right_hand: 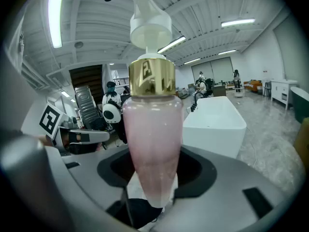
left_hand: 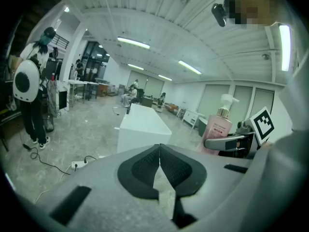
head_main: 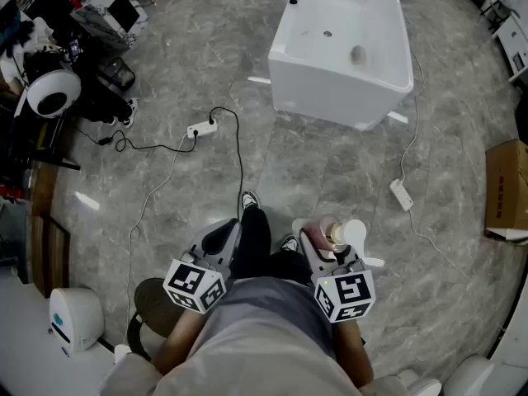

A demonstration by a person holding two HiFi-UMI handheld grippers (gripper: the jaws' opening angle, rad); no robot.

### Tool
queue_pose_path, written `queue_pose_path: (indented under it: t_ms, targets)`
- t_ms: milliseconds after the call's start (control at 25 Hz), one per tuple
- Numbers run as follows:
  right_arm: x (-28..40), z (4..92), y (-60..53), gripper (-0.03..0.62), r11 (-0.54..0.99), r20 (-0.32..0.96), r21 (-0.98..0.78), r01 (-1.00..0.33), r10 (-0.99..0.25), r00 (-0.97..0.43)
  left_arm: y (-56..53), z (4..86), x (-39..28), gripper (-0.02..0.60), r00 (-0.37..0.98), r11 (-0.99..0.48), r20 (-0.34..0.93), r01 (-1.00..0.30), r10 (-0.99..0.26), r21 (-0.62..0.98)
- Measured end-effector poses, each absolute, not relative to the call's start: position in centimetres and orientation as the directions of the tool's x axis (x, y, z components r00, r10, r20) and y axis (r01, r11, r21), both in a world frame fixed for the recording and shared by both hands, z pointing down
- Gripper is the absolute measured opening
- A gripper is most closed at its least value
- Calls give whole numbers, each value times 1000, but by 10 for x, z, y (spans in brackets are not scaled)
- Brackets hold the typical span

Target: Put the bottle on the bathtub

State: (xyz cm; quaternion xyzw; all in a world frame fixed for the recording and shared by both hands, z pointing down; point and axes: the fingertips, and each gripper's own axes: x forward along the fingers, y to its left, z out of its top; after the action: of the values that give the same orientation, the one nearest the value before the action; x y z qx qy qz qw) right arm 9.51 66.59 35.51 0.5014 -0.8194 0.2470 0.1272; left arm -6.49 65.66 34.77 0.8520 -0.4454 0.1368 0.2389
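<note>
From the head view, the person is standing on the grey stone floor (head_main: 190,48), holding both tools low in front. The left gripper (head_main: 216,239) is sitting at about seven o'clock in the frame and the right gripper (head_main: 332,254) at five o'clock. The pink bottle (head_main: 323,236) is riding in the right one, with its white pump on top. The white bathtub (head_main: 318,93) is waiting well apart, up at one o'clock, and a power strip (head_main: 201,128) is lying on the floor at eleven. In the left gripper view, the jaws are meeting pad to pad with nothing between them. The bottle is showing at three o'clock and the tub beyond at twelve. In the right gripper view, the jaws are pressing on the lower part of the bottle's body. It is standing upright, gold collar and pump rising to twelve o'clock, with the tub at two o'clock behind it. The bottle is looking to me like smooth, stiff plastic holding liquid, so I am expecting moderate weight, a slick skin and a top-heavy sway. A firm hold across the body, never the pump, seems the safe place, and the tub's flat rim the spot to aim for.
</note>
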Motion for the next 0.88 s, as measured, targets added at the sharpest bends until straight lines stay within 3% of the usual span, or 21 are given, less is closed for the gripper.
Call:
queue_pose_path:
  t_ms: [440,880]
  targets:
    - [94,368,628,219,356,499,-292,-888,-735,-459,613,357,-63,8,600,-523,463,-798,-652,299]
    - [63,365,529,219,354,517,-330,-875,-708,-481,512,347,-103,8,607,-525,451,-794,-655,307]
